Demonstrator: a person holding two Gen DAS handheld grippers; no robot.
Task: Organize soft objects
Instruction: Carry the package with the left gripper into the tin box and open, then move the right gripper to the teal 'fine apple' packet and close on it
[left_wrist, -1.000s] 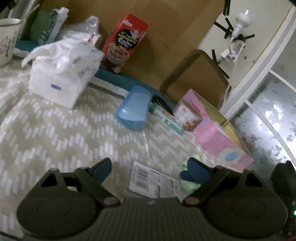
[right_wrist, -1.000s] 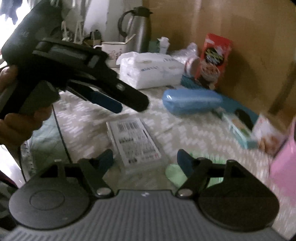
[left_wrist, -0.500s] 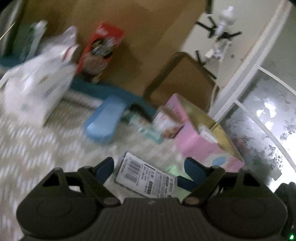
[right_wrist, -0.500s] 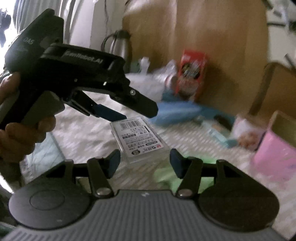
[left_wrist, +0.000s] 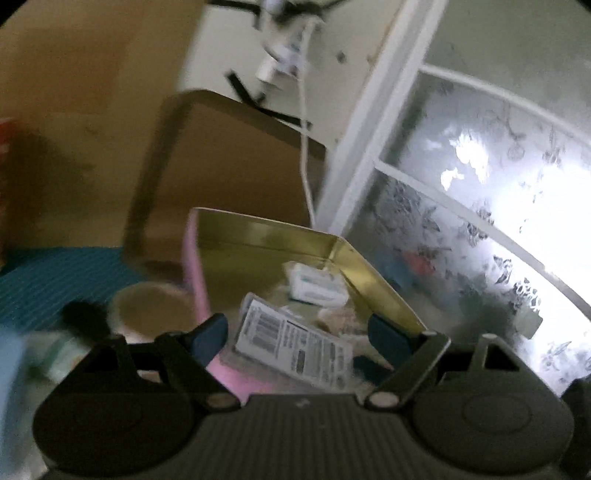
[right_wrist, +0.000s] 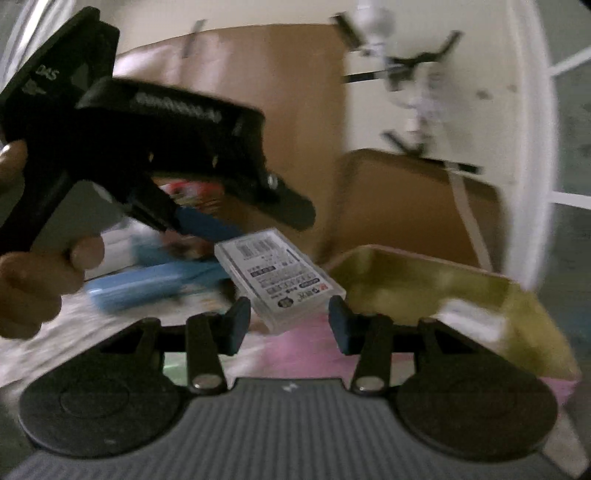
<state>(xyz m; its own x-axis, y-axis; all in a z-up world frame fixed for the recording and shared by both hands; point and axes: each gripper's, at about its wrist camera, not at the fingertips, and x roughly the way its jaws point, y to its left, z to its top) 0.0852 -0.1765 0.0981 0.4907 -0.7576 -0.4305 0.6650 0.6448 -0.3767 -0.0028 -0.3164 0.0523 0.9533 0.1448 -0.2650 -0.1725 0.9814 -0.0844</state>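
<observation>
A clear packet (left_wrist: 291, 347) with a barcode label hangs in the air, tilted, with my left gripper (left_wrist: 297, 332) shut on it. It sits over the near corner of an open pink tin (left_wrist: 194, 266) with gold inner walls. A white packet (left_wrist: 314, 288) lies inside the tin. In the right wrist view the left gripper (right_wrist: 255, 229) holds the same packet (right_wrist: 277, 273) by its far end, beside the tin (right_wrist: 424, 273). My right gripper (right_wrist: 288, 325) is closing its jaws. The packet's near end shows between its tips, but the pads do not press on it.
The tin's lid (left_wrist: 221, 166) leans on the cardboard wall behind. A paper tub (left_wrist: 155, 310) stands left of the tin. A blue case (right_wrist: 147, 284) lies on the patterned cloth, with a red box (right_wrist: 195, 192) behind it. A frosted window (left_wrist: 480, 221) is at the right.
My left gripper lifted the packet off the cloth and carried it right to the pink tin. My right gripper followed the same way and its jaws narrowed.
</observation>
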